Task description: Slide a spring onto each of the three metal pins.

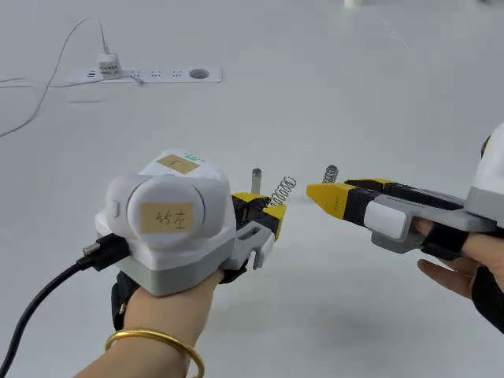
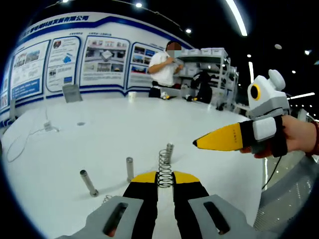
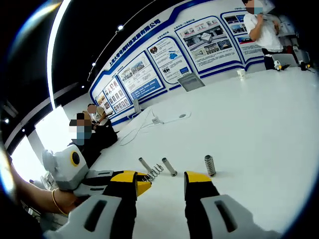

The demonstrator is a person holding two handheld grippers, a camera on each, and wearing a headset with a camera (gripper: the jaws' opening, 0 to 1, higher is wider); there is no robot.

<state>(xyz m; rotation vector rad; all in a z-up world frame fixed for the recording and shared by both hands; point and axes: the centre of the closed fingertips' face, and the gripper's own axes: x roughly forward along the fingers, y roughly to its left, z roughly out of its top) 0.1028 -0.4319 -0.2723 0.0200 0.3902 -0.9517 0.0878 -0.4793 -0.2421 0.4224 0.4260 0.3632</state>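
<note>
Three short grey metal pins stand upright in a row on the white workbench (image 1: 331, 87). Far pin (image 3: 210, 165) carries a coiled steel spring around its shaft. Middle pin (image 2: 129, 168) and near pin (image 2: 88, 181) are bare.

Surroundings: white power strip (image 1: 146, 75) at the far left of the bench, with a white plug (image 1: 108, 63) and a thin white lead in it. Black cable (image 1: 43, 295) comes out of the back of the left gripper. Gold bangle (image 1: 156, 343) on that wrist. Blue-and-white poster wall (image 2: 70, 55) and standing people beyond the bench. Nothing lies between the pins and the grippers.

Left gripper (image 2: 164, 178): yellow-tipped fingers clamped on the lower end of a second steel spring (image 2: 164, 163). The coil sticks forward past the tips, tilted, in the air just beside the bare pins, on none of them.

Right gripper (image 3: 166, 181): fingers apart, holding nothing. Its tips point at the free end of the held spring, near but apart, with the sprung pin just behind them in the head view
</note>
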